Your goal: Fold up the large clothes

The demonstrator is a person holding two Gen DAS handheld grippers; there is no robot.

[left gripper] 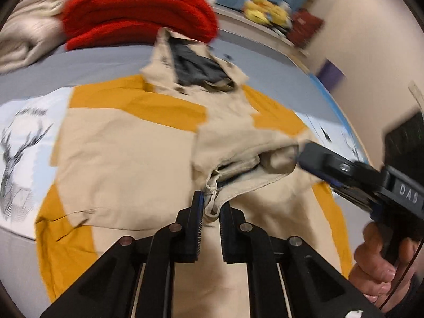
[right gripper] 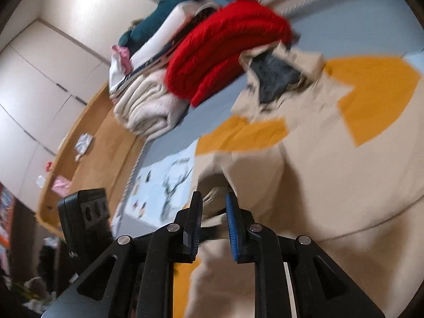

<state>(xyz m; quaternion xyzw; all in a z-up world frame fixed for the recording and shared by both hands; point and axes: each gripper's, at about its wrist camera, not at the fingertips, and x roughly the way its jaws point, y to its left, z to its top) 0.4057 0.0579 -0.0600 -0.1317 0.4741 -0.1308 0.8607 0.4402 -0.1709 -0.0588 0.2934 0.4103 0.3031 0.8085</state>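
Observation:
A beige jacket (left gripper: 127, 164) with a dark lining at its collar (left gripper: 196, 66) lies spread on a yellow cloth (left gripper: 132, 98). My left gripper (left gripper: 212, 206) is shut on the hem of its sleeve cuff (left gripper: 212, 198), which bunches between the pads. From the right, my right gripper (left gripper: 302, 156) grips the same sleeve a little further along, lifting a fold. In the right wrist view the right gripper (right gripper: 213, 204) has beige sleeve cloth (right gripper: 212, 196) between its fingers, and the jacket body (right gripper: 331, 172) spreads beyond. The picture is blurred.
A folded red knit (left gripper: 137, 10) and cream blanket (left gripper: 29, 26) are stacked at the far end of the grey bed (left gripper: 106, 61). A white deer-print cloth (left gripper: 23, 143) lies under the yellow one. A hand (left gripper: 376, 265) holds the right gripper. Wooden floor (right gripper: 87, 122) lies beside the bed.

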